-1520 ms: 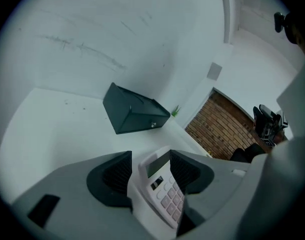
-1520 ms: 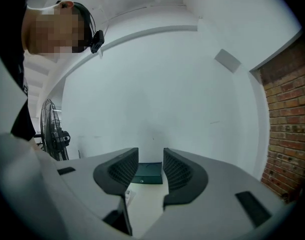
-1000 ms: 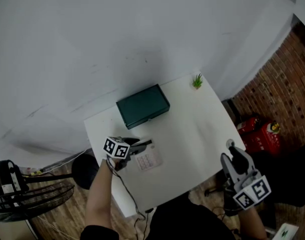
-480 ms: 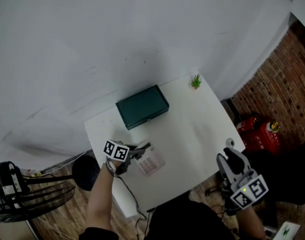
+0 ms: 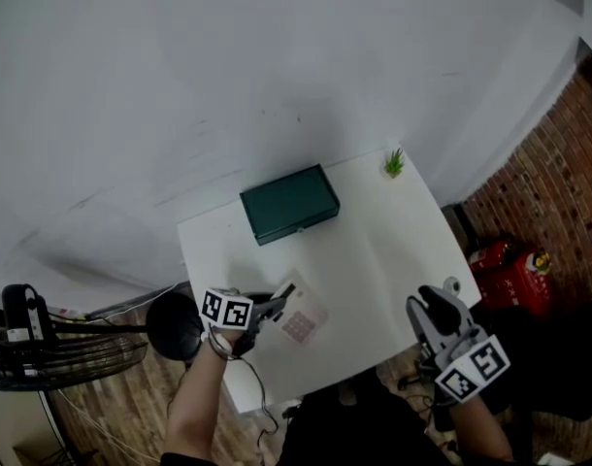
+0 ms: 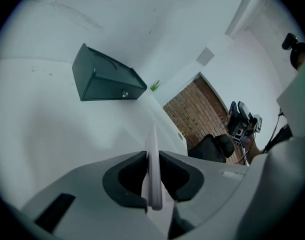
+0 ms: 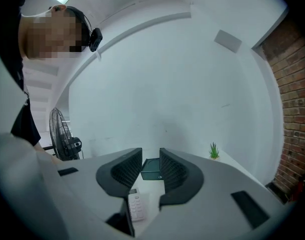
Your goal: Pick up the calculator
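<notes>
Left claw (image 5: 279,303) clamped on calculator (image 5: 304,320) edge, right claw (image 7: 150,165) just narrowing, nothing between

Grey hand-held gripper (image 5: 277,306), black-white marker cube (image 5: 226,310)

A bare workroom: white table (image 5: 374,250), brick wall (image 5: 539,192), floor fan (image 5: 53,365).

green box (image 5: 290,203) at rear, table (image 5: 393,255) right free
</notes>
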### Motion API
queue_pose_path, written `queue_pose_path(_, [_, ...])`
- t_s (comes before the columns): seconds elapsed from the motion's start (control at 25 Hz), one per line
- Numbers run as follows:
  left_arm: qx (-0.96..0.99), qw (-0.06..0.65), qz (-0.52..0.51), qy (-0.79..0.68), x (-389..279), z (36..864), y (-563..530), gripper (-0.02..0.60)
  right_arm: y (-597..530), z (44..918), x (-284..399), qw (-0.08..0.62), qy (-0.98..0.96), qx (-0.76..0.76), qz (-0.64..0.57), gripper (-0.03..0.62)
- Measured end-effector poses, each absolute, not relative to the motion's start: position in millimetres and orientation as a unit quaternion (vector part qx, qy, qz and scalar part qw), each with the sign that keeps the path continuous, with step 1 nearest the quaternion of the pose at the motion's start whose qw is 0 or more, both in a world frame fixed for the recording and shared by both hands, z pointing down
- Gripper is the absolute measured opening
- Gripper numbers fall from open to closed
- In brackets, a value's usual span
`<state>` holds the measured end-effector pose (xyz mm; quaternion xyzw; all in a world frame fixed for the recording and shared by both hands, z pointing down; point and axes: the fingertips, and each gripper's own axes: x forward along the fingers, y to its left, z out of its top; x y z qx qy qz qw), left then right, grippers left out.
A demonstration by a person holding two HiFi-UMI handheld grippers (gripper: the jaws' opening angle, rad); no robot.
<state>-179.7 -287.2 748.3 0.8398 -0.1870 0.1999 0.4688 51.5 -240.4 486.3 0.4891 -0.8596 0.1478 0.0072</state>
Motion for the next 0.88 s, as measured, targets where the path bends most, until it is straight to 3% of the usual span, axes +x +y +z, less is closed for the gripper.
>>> queue_pose_path(0.44, [0.813,0.505,0.055,-0.285,-156.8,684.7,-251.5,0.061,-247.5,480.9,72.8,-0.005,-0.887,0.439,0.145,0.101])
queue_pose_path(0.88, [0.808,0.490,-0.093,-0.314,-132.9,604.4,-241.9,0.061,-247.6,459.7,87.1,-0.015,-0.898,0.419,0.133,0.094])
